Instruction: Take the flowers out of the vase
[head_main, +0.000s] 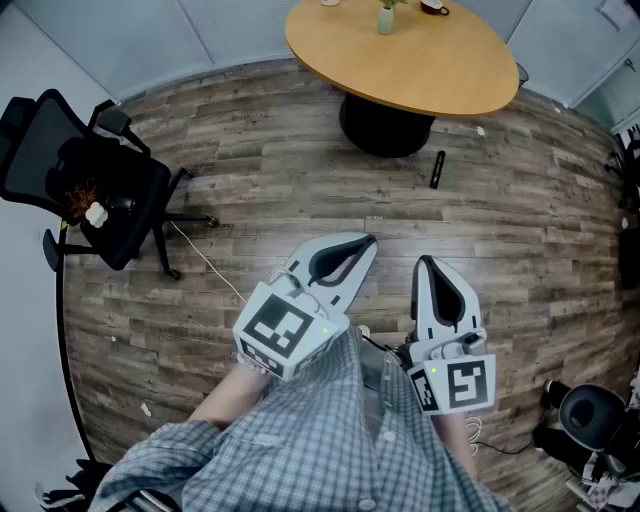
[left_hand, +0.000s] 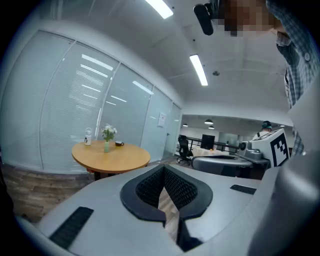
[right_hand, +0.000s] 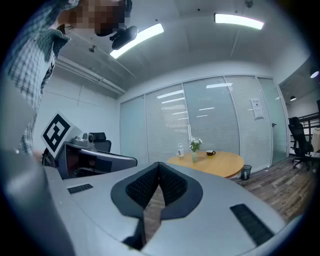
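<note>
A small pale-green vase with white flowers stands on a round wooden table at the far side of the room. The flowers are upright in the vase. Both grippers are held close to the person's body, far from the table. My left gripper is shut and empty, its jaws pressed together. My right gripper is likewise shut on nothing. Both point roughly level toward the table.
On the table are also a white bottle and a dark cup. A black office chair stands at the left, with a cable trailing over the wooden floor. A black stick-like object lies near the table's base. A small bin stands beside the table.
</note>
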